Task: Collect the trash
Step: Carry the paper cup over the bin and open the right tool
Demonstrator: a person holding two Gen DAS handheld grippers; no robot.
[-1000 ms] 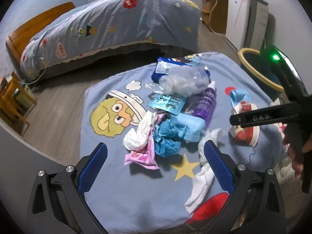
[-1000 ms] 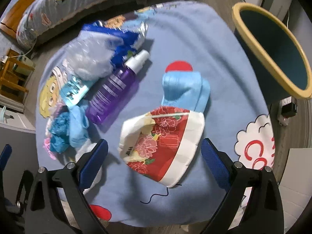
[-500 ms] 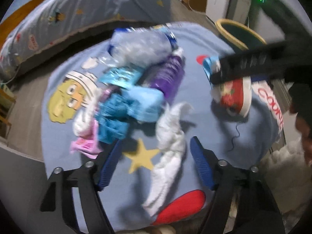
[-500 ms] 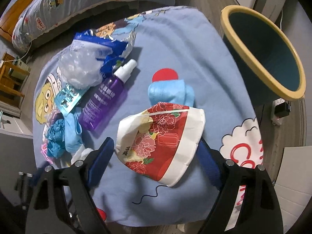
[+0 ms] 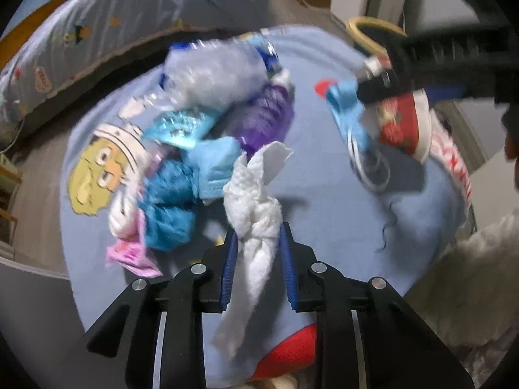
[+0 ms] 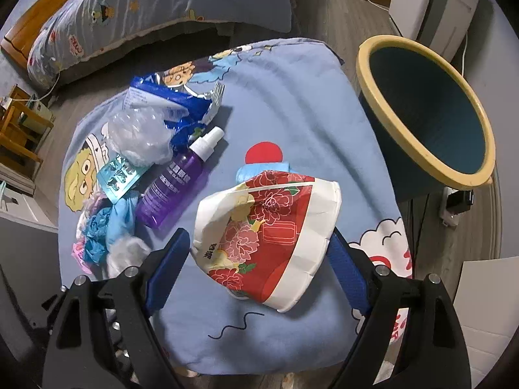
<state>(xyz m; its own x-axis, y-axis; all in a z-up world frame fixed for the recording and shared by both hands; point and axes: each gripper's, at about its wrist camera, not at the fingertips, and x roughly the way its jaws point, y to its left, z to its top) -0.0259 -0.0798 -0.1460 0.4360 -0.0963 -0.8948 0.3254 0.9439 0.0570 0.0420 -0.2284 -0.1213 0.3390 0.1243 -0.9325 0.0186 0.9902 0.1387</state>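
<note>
Trash lies in a loose heap on the tabletop (image 6: 292, 97), which is draped in a blue cartoon cloth. Left gripper (image 5: 258, 243): its jaws have just been closing, from wide open a second ago to a narrow gap, with the twisted white tissue (image 5: 259, 214) now between the blue pads; the pads appear to press on it at the knot, so a hold is judged made. The tissue's tail hangs down toward the camera.

Right gripper (image 6: 256, 253): jaws wide and closed slightly over the same second, both pads against the sides of the crushed red floral paper bowl (image 6: 269, 227). In the left wrist view the bowl sits clear of the cloth, so it is judged lifted.

Bin (image 6: 421, 110), yellow-rimmed, stands just beside the tabletop on the right hand's side, mouth open.

Remaining on the cloth: purple spray bottle (image 6: 178, 188), clear plastic bag (image 6: 139, 139), blue snack wrapper (image 6: 175, 103), blister pack (image 6: 120, 175), blue mask and crumpled pieces at left.

Finding: two items secured; both are ready for carrying to the bin. Risk: the limp tissue may slip.
</note>
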